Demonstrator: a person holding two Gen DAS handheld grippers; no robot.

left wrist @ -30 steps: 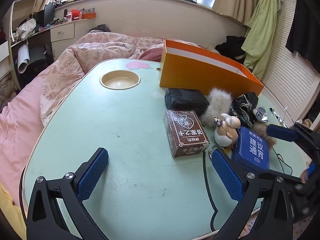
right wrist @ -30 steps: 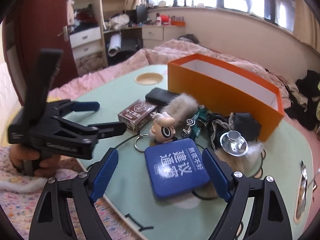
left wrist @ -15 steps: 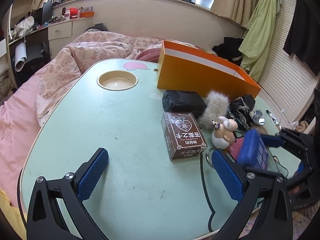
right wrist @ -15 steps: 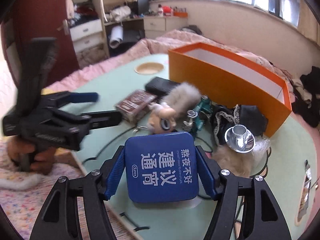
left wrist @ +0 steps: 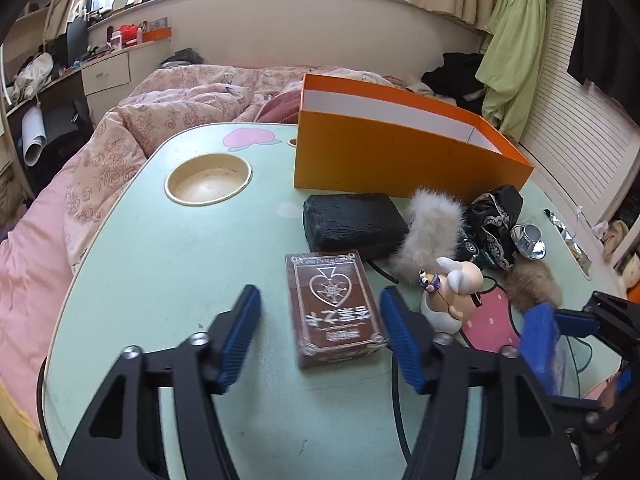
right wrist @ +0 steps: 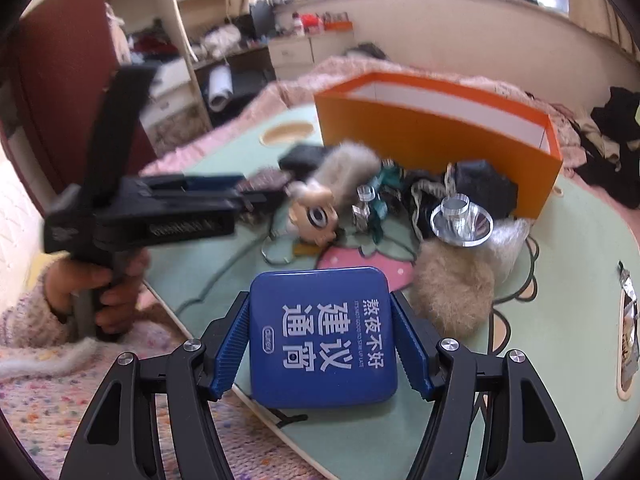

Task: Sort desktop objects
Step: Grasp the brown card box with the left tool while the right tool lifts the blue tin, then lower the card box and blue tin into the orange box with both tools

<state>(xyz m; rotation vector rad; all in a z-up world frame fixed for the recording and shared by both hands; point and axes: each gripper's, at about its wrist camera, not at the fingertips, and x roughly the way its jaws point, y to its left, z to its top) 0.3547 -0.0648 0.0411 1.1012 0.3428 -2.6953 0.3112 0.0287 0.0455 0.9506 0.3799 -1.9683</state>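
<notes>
The right gripper (right wrist: pixel 322 344) pinches a blue square tin (right wrist: pixel 323 334) by its two side edges, both ribbed blue pads pressed flat against it; the tin has rounded corners, a raised rim and white Chinese lettering with a small logo on its lid, and it hangs tilted above the near edge of the desk (left wrist: pixel 160 264), clear of the surface. In the left wrist view the same tin (left wrist: pixel 540 344) appears edge-on and blurred at the desk's near right edge. The left gripper (left wrist: pixel 320 336) is closing its jaws around a brown card box (left wrist: pixel 334 308), which lies flat near the desk's near edge; the box is rectangular, wrapped in clear film, printed with a spade-and-heart emblem and white characters. The right pad sits just beside the box's long side, the left pad stands apart from it, so no grip is made. Beyond the box lie a black pouch (left wrist: pixel 354 220), a white fur pompom (left wrist: pixel 430 236) and a small cartoon figurine (left wrist: pixel 450 292). An orange open-topped box (left wrist: pixel 400 156) with white inner walls stands toward the far right part of the desk. A round recessed cup holder (left wrist: pixel 208 179) sits toward the far left edge. A hand (right wrist: pixel 100 292) in a knitted sleeve grips the left tool's handle
</notes>
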